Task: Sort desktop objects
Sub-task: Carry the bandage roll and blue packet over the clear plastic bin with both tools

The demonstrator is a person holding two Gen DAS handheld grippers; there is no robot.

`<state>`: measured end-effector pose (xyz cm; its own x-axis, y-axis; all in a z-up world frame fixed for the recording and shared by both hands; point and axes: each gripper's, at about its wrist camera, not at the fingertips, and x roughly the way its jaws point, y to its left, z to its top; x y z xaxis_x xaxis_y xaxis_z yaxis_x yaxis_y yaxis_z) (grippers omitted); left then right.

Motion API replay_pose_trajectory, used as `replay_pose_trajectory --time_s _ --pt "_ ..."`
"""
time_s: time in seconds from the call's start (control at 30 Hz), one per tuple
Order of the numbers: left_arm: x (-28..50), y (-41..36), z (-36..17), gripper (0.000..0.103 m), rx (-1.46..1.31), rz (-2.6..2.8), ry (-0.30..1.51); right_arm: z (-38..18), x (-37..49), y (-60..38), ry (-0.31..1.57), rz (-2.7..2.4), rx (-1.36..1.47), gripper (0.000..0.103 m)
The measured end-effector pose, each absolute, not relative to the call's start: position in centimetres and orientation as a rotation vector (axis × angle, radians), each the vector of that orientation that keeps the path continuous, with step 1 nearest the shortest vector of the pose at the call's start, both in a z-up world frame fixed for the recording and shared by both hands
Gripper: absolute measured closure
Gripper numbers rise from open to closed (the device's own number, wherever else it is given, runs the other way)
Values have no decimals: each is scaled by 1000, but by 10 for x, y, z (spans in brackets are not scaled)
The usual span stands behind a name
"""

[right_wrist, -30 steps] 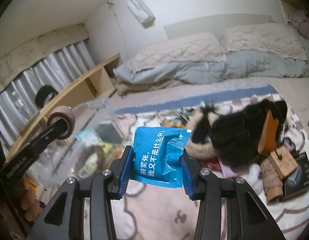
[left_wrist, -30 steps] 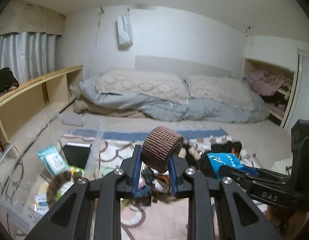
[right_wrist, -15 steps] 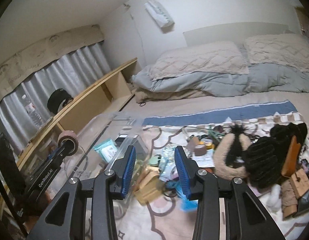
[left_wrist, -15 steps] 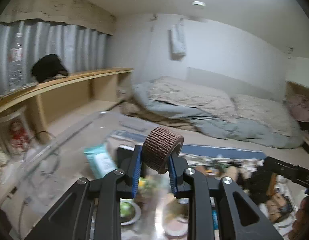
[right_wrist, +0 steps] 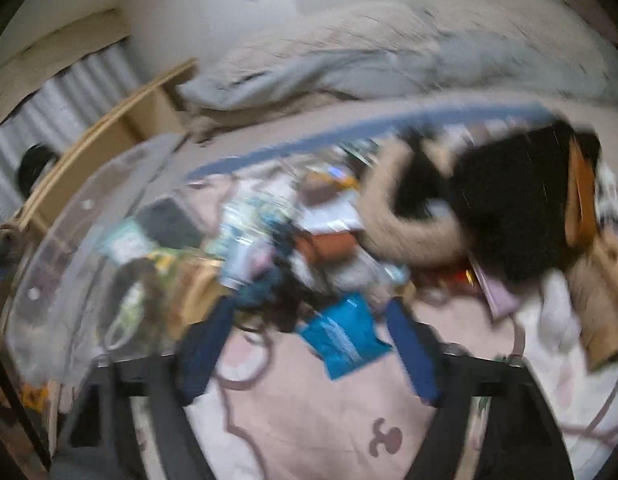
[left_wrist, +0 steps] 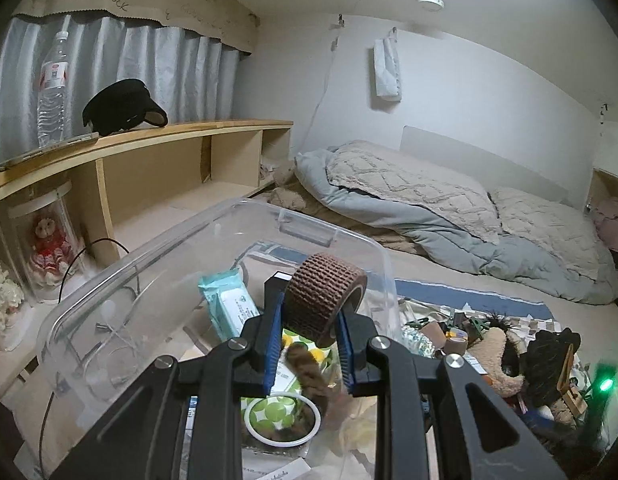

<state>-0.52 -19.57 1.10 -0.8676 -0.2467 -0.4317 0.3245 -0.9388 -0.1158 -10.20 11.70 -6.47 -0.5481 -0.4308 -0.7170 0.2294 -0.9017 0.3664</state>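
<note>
Over the clear plastic bin, left gripper clamps brown ribbed bandage roll; lower before releasing; right gripper jaws just opened, empty.

Two claw-mounted fisheyes, angled down, sharing clear bin and bed

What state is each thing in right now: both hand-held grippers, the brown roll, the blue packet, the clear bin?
Left hand-held gripper: shut on the brown roll.
Brown roll: clamped between the pads, above the bin.
Right hand-held gripper: open; jaws have just been opening, nothing gripped.
Blue packet: lying loose on the pink mat, between the open jaws.
Clear bin: lidless, partly filled.
</note>
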Motion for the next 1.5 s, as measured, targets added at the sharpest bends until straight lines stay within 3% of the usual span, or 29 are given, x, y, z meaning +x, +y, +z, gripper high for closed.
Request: replay_pose_trajectory --time_s 0.3,0.53,0.57,0.6,0.7,0.93,1.13,1.5 --pt "-6 -190 12 78 607 -2790 247 -129 -111 95 37 -2475 1230 22" --pt "-7 -193 11 78 603 -2776 244 -153 -121 73 214 -2426 1275 23" --pt "-7 -193 11 78 602 -2773 243 -155 -121 72 240 -2436 1279 28" --pt "-6 -194 11 78 601 -2772 243 -156 -121 72 244 -2441 1281 50" --pt "-5 -196 11 78 599 -2767 246 -157 -122 80 187 -2443 1311 52" --pt "-1 -207 11 78 583 -2722 251 -122 -110 103 67 -2469 1280 53" --pt "11 -228 12 78 559 -2680 299 -48 -98 94 -17 -2458 1108 53" --pt "23 -262 6 78 557 -2576 349 44 -68 18 -7 -2306 891 53"
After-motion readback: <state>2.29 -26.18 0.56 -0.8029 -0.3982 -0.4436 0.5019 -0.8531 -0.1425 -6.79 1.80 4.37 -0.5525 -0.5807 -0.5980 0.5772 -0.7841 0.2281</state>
